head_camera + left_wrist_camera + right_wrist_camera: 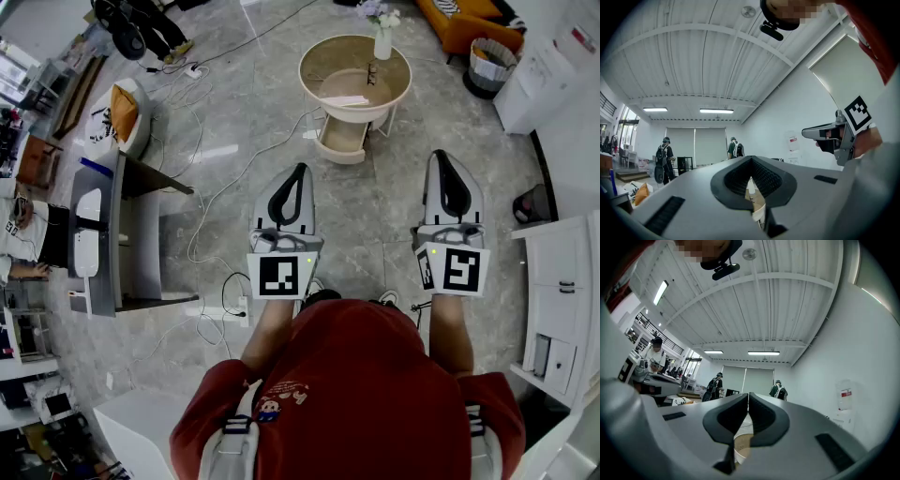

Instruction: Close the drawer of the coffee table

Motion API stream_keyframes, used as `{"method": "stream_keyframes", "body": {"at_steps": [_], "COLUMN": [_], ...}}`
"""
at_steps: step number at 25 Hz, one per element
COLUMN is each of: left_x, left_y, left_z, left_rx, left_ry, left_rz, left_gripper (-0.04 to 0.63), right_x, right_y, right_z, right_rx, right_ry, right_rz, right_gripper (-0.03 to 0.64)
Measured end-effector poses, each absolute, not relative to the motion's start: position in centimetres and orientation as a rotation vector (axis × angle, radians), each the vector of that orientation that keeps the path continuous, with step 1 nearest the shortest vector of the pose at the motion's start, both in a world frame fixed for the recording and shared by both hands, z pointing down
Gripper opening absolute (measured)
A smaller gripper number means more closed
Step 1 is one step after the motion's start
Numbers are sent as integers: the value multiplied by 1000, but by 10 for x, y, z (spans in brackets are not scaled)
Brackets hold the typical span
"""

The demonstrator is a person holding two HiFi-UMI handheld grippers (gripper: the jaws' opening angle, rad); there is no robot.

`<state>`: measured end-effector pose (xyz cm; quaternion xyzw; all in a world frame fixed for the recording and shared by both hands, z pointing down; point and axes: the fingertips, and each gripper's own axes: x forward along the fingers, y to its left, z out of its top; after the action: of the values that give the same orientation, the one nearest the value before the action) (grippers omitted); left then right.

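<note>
Well short of the round bench [306, 71], its drawer [340, 141] pulled out beneath; left tool [300, 171] and right tool [442, 157] both closed tight, empty; best to approach squarely and press closed tips on the drawer front's middle, straight inward, to avoid jamming

Red shirt [375, 394] — grey, black-padded left tool [300, 171], right tool [441, 157].
</note>
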<state>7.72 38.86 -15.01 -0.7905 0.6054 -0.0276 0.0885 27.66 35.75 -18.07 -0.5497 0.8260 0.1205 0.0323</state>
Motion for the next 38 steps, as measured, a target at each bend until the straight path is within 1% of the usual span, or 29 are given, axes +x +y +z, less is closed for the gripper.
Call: {"method": "stream_keyframes", "body": {"at_steps": [6,11,20,25,29,38], "left_x": [57,31,-70,-103,-98,-45], "left_y": [387,388,397,397,383,324], "left_z": [-148,-146,-125,-110,-98,-85], "left_rx": [-2367,-2364,-2369,-2426,-2498,-2567], "left_ry": [1803,1809,1869,1861,1787,1734], "left_rz": [-78,-78,-78,-76,-108,-130], "left_gripper": [12,12,12,12,12,12], "right_x": [253,219,124,81,77,128], "right_y": [357,357,354,359,352,302], "right_z": [-179,-178,-155,-149,-140,-121], "right_rx": [-1689,-1664,-1653,-1638,-1709,-1791], "right_ry": [2567,2600,2607,2619,2625,2591], "right_rz": [379,425,343,342,334,268], "right_gripper": [25,25,26,26,26,26]}}
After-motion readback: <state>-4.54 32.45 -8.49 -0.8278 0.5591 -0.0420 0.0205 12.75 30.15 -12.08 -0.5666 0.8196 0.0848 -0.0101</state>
